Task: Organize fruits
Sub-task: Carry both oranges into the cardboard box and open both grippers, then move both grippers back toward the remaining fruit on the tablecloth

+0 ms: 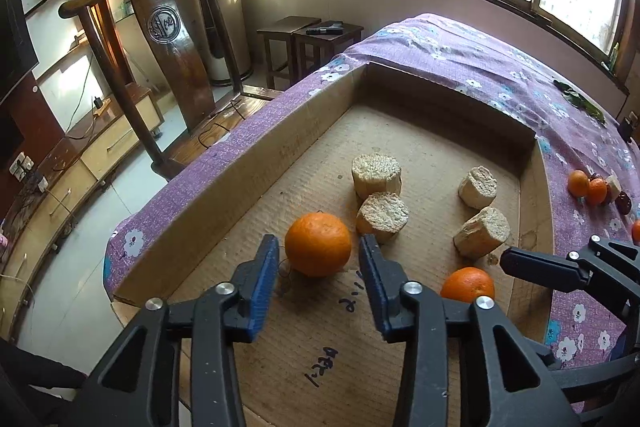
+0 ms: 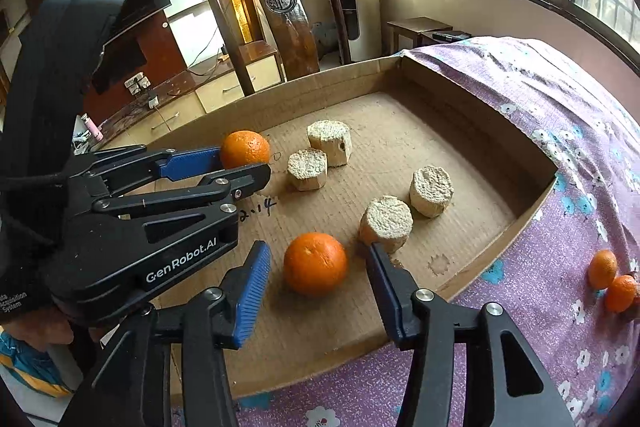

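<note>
Release step: left gripper point(image 1: 319, 259) and right gripper point(image 2: 318, 263) both unclenched, one orange point(image 1: 318, 244) between each pair (pads clear). Next: retreat, fetch oranges on cloth point(image 2: 612, 279).

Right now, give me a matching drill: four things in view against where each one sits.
1. left hand-held gripper
2. right hand-held gripper
3. two small oranges
4. tan cut chunks

a. on the flowered cloth, outside the box
b. inside the box, past both oranges
c. open around the orange nearer the box's long wall
d. open around the orange nearer the box's cloth side

Pairs: 1-c, 2-d, 3-a, 4-b
</note>
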Available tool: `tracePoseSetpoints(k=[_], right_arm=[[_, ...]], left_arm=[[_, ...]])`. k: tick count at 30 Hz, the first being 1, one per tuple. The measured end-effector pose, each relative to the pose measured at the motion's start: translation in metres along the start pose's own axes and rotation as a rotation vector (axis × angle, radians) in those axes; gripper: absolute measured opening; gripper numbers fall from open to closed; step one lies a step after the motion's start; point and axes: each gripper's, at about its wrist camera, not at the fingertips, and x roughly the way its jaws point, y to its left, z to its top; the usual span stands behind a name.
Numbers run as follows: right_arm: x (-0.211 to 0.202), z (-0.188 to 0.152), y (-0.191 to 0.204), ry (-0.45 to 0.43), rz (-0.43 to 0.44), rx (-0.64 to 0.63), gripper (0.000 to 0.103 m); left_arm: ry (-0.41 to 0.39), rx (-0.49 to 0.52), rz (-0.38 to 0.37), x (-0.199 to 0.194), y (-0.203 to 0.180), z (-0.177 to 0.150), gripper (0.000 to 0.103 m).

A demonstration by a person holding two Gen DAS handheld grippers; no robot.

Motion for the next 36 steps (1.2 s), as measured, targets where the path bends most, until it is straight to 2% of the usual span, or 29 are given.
tracePoseSetpoints(k=[1, 3, 5, 9, 12, 15, 21, 36], right_arm=[[-0.003, -0.001, -0.001, -0.005, -0.001, 0.003, 0.055], [-0.012, -0.004, -0.003, -0.018, 0.005, 0.011, 0.058], [-0.020, -0.006, -0.005, -0.029, -0.004, 0.017, 0.063], [-0.034, -0.011, -0.011, -0.050, -0.022, 0.036, 0.063], [-0.046, -0.016, -0.018, -0.067, -0.037, 0.055, 0.064], [-0.059, -0.023, -0.026, -0.086, -0.063, 0.078, 0.070], [-0.082, -0.039, -0.050, -0.118, -0.123, 0.156, 0.075], [-0.134, -0.102, -0.129, -0.134, -0.264, 0.367, 0.078]], left_arm=[[-0.008, -0.003, 0.000, -0.001, -0.001, 0.000, 0.057], [-0.026, -0.005, 0.001, -0.006, -0.002, 0.000, 0.064], [-0.037, 0.006, 0.008, -0.010, -0.006, 0.000, 0.065], [-0.056, 0.021, 0.001, -0.020, -0.015, -0.001, 0.072], [-0.072, 0.031, -0.008, -0.027, -0.024, -0.001, 0.073], [-0.082, 0.035, -0.028, -0.034, -0.035, -0.001, 0.083], [-0.095, 0.077, -0.074, -0.044, -0.067, -0.004, 0.084], [-0.086, 0.215, -0.195, -0.047, -0.159, -0.005, 0.084]])
